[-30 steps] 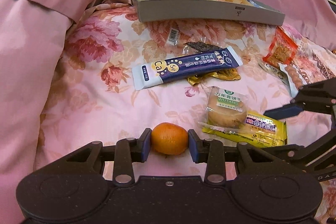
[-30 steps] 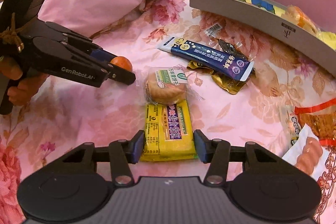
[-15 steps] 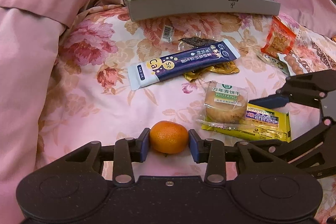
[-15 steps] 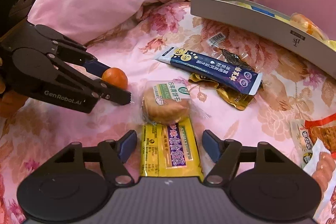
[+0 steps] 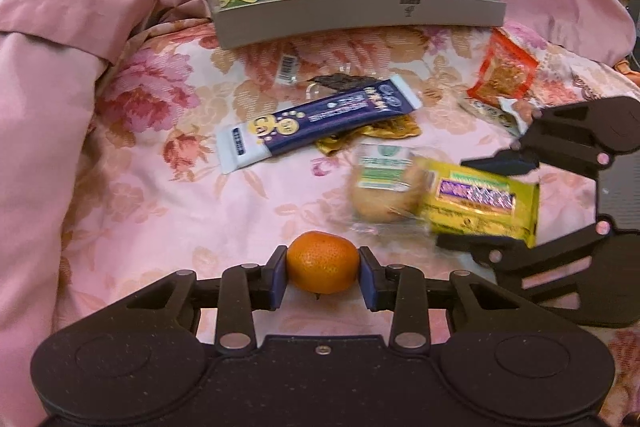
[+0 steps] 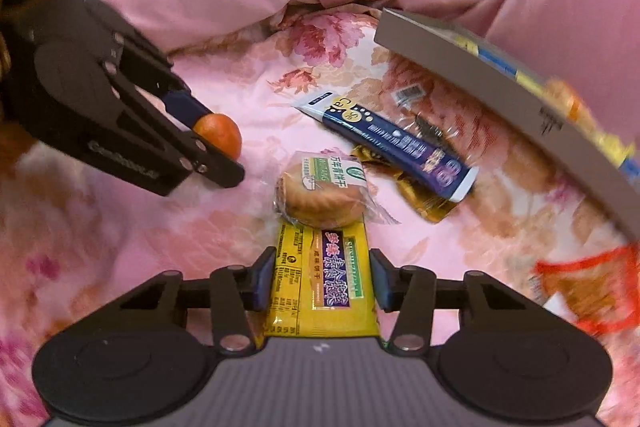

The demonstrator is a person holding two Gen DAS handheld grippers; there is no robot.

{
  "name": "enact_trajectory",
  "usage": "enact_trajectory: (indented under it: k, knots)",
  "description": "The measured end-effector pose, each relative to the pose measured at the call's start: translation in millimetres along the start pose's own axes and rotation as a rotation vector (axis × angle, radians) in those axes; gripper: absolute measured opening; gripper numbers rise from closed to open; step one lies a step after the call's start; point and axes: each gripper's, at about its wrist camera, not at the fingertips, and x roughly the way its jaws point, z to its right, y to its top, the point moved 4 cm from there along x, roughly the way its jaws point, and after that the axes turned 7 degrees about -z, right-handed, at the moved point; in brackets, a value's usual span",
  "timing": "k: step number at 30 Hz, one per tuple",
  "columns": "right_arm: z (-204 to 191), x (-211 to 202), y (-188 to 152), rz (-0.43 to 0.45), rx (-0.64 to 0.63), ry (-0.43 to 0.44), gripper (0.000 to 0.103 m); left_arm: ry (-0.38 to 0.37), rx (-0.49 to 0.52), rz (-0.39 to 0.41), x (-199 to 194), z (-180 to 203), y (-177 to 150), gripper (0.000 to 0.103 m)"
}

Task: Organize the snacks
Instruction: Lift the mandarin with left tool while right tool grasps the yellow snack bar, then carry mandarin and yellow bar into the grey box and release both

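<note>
My left gripper (image 5: pixel 322 277) is shut on a small orange mandarin (image 5: pixel 322 262), which also shows in the right wrist view (image 6: pixel 221 133). My right gripper (image 6: pixel 322 277) is shut on a yellow cracker pack (image 6: pixel 320 283) and holds it tilted off the floral bedspread, as seen in the left wrist view (image 5: pixel 480 201). A round wrapped biscuit (image 6: pixel 324 193) lies just beyond the pack. A grey tray (image 5: pixel 360 17) with several snacks stands at the back.
A dark blue snack bar (image 5: pixel 320 121) lies over a gold wrapper (image 6: pixel 420 197) mid-bed. An orange-red packet (image 5: pixel 504 75) lies at the right. A pink quilt (image 5: pixel 80 7) is bunched along the left and back.
My right gripper opened, moved further over the yellow pack, closed on it and lifted it. The left gripper keeps the mandarin and has risen slightly.
</note>
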Motion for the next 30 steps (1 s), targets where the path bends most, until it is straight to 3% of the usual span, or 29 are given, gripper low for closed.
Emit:
enact_trajectory:
  k: [10,18,30]
  knots:
    - [3.4,-8.5,-9.9,-0.005,-0.206,-0.231,0.052,-0.015,-0.01,0.022,-5.7,12.8,9.4,0.038]
    - [21.9,-17.1,-15.3,0.006,-0.29,-0.369,0.052,0.004,-0.022,0.076,-12.4,11.6,39.8,0.038]
    - [72.2,-38.0,40.8,0.117,-0.225,-0.412,0.052,0.086,0.029,0.196,-24.5,0.2,146.8,0.038]
